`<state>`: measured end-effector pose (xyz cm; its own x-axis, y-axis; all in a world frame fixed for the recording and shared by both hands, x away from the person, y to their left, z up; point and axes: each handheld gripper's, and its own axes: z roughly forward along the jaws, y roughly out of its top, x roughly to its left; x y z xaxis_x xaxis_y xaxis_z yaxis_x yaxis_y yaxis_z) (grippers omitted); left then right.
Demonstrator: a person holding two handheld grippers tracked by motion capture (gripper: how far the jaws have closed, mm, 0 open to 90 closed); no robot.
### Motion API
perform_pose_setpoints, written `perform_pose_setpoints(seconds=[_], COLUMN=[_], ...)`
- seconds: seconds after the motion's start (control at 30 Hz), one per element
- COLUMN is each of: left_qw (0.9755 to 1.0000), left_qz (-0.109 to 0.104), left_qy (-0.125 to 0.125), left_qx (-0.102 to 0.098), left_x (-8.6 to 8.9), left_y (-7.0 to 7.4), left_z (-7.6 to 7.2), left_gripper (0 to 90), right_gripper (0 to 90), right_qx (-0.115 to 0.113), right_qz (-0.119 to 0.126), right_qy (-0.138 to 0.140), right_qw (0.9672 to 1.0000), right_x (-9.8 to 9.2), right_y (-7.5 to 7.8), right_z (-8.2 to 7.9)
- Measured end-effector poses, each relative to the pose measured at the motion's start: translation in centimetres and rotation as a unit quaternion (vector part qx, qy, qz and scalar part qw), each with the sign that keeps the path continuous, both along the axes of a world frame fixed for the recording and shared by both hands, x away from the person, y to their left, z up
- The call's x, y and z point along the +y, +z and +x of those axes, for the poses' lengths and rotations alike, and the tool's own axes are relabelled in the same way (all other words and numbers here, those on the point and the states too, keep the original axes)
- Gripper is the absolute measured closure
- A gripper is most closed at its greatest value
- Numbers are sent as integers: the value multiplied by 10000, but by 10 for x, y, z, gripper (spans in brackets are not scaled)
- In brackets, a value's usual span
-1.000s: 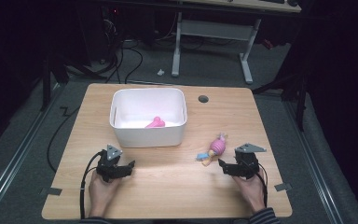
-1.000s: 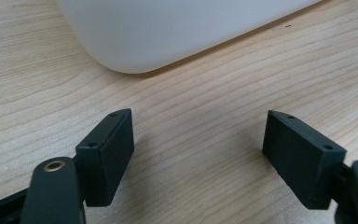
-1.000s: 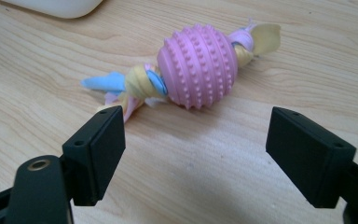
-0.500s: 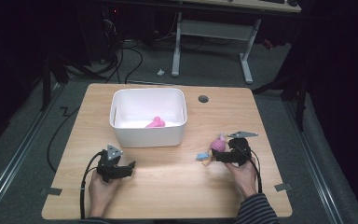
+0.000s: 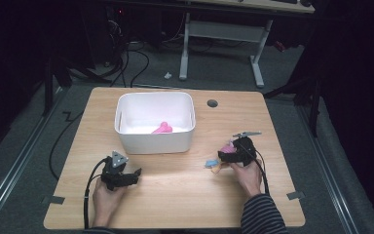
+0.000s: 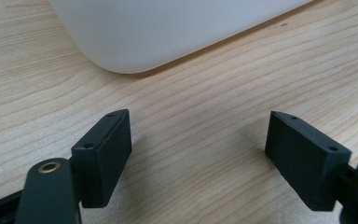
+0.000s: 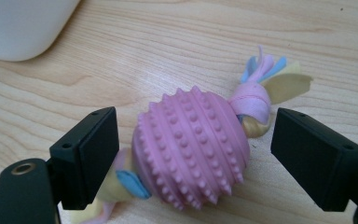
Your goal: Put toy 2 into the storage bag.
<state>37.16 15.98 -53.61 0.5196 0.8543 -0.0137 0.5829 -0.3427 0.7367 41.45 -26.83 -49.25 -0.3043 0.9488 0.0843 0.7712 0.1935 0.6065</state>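
Observation:
A pink spiky rubber toy (image 7: 191,147) with pastel fabric tassels at both ends lies on the wooden table, right of the white bin. My right gripper (image 7: 196,135) stands open around it, one jaw on each side, with a gap between each pad and the toy. Its jaws have just been opening. In the high view the right gripper (image 5: 225,157) points left over the toy (image 5: 230,146). My left gripper (image 5: 132,174) rests open near the table's front left. In the left gripper view the left gripper (image 6: 198,135) has bare wood between its jaws.
A white bin (image 5: 156,141) stands at the table's middle back with a pink object (image 5: 163,128) inside. Its corner (image 6: 168,28) is close ahead of the left gripper. A round cable hole (image 5: 212,103) sits behind the right hand. Table edges run close by the person's forearms.
The right gripper has moved left and a little away from the person, up to the pink toy, which now lies between its jaws. The left gripper has stayed put.

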Motion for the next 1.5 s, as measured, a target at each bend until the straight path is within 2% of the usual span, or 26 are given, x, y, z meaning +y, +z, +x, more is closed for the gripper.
perform_pose_setpoints(seconds=[0.13, 0.27, 0.43, 0.67, 0.9, 1.03, 1.17, 1.5], left_qw=[10000, 10000, 10000, 10000, 10000, 10000, 10000, 10000], left_qz=[18, 22, 23, 18, 17, 2, 2, -2], left_qy=[-7, -16, -20, -13, -12, -11, -10, -10], left_qx=[-14, -11, -3, -8, -8, -3, -3, -2], left_x=[0, -1, -1, -1, -1, 0, 0, 0], left_y=[0, 0, 0, 0, 0, 0, 0, 0], left_z=[0, 0, -1, -1, -1, -1, -1, -1], left_gripper=[228, 225, 225, 225, 225, 230, 230, 232], right_gripper=[185, 290, 328, 334, 334, 334, 334, 334], right_qx=[148, 184, 188, 216, -23, -113, -311, -392], right_qz=[46, 142, 262, 353, 450, 413, 381, 532], right_qy=[-26, 56, 100, 171, 294, 436, 578, 814], right_qw=[9999, 9997, 9994, 9990, 9986, 9981, 9971, 9945], right_x=[-1, -1, -2, -5, -7, -7, -5, -6], right_y=[-5, -8, -9, -7, 5, 13, 22, 39], right_z=[4, 4, 4, 1, -5, -7, -10, -12])
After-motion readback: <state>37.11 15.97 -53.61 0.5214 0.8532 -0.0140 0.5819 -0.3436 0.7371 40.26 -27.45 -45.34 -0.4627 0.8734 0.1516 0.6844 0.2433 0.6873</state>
